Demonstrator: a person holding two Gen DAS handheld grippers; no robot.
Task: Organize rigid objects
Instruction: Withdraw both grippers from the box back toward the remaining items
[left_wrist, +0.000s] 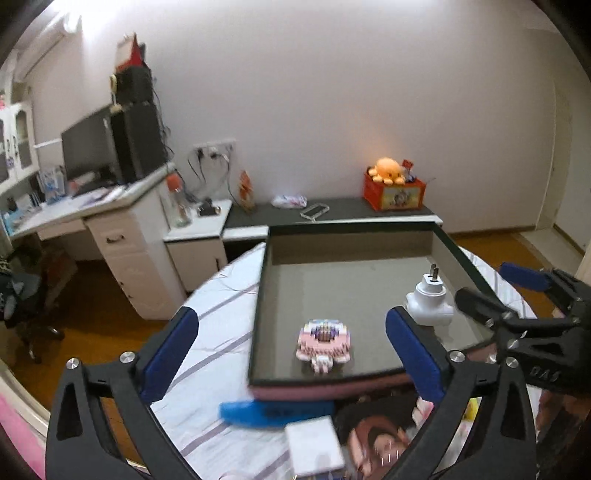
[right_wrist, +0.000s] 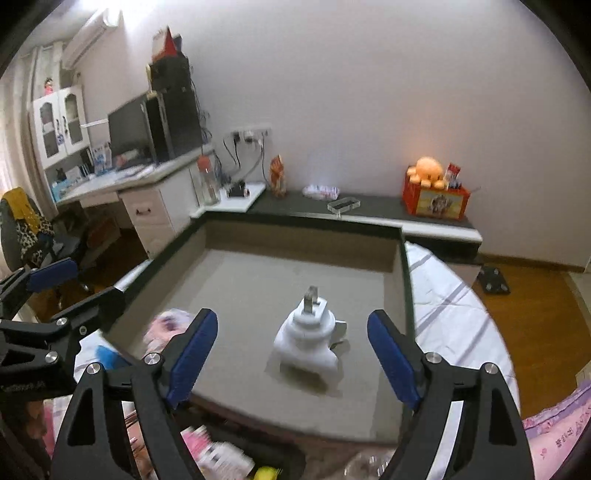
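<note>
A shallow box tray (left_wrist: 332, 288) with a dark rim and grey floor lies on the round table. In it, near the front edge, a pink and white brick model (left_wrist: 324, 345) rests between and just ahead of my left gripper's (left_wrist: 291, 321) wide-open jaws, untouched. A white plug adapter (left_wrist: 430, 299) stands at the tray's right, prongs up. My right gripper (left_wrist: 495, 288) reaches in from the right. In the right wrist view the plug adapter (right_wrist: 308, 343) sits on the tray (right_wrist: 258, 280) between my right gripper's (right_wrist: 291, 319) open jaws, clear of both pads. The brick model (right_wrist: 166, 325) is blurred at left, beside my left gripper (right_wrist: 77, 291).
In front of the tray lie a blue flat object (left_wrist: 273, 411), a small white box (left_wrist: 314, 446) and a printed picture (left_wrist: 376, 435) on the striped tablecloth (left_wrist: 221, 295). Behind are a low dark shelf with an orange box and plush toy (left_wrist: 393, 192), and a desk with a monitor (left_wrist: 92, 155).
</note>
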